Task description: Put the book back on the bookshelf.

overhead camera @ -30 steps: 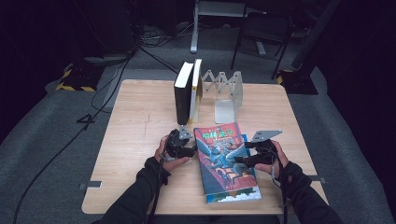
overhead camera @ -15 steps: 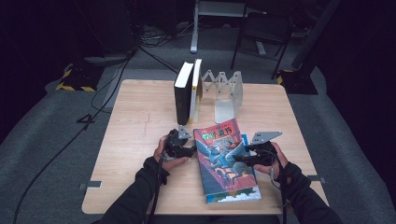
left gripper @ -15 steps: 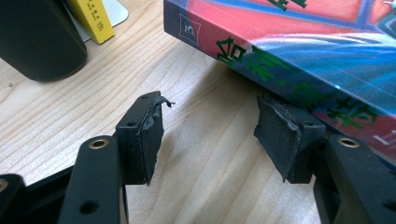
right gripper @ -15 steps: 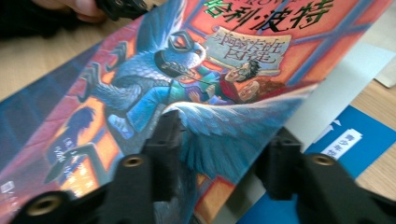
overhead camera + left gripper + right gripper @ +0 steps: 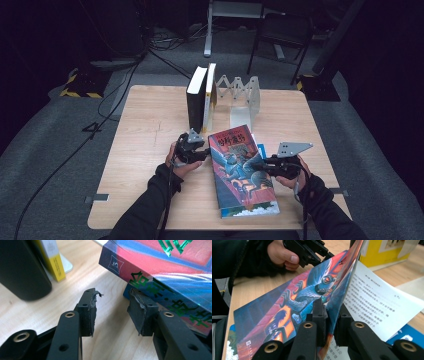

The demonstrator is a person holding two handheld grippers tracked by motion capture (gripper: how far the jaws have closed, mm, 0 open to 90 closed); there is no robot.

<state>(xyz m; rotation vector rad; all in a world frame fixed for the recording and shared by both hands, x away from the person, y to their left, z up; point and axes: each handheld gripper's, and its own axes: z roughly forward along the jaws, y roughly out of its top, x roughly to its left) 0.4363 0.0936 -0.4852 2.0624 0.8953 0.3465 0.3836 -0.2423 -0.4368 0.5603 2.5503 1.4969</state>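
Your right gripper (image 5: pixel 329 322) is clamped on the front cover of the colourful book (image 5: pixel 240 170) lying on the surface (image 5: pixel 150 130) and lifts it off the first page, your left gripper (image 5: pixel 112 312) stands open, its jaws having just been narrowing, beside the spine, so the opening has only begun.

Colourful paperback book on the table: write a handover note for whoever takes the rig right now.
Right hand-held gripper: jaws have just closed, shut on the front cover of the colourful paperback book, lifting it off the printed page.
Left hand-held gripper: jaws have just been closing, open at the book's spine edge, nothing gripped.
Done: cover pinched.
Left: probably open the book fully.
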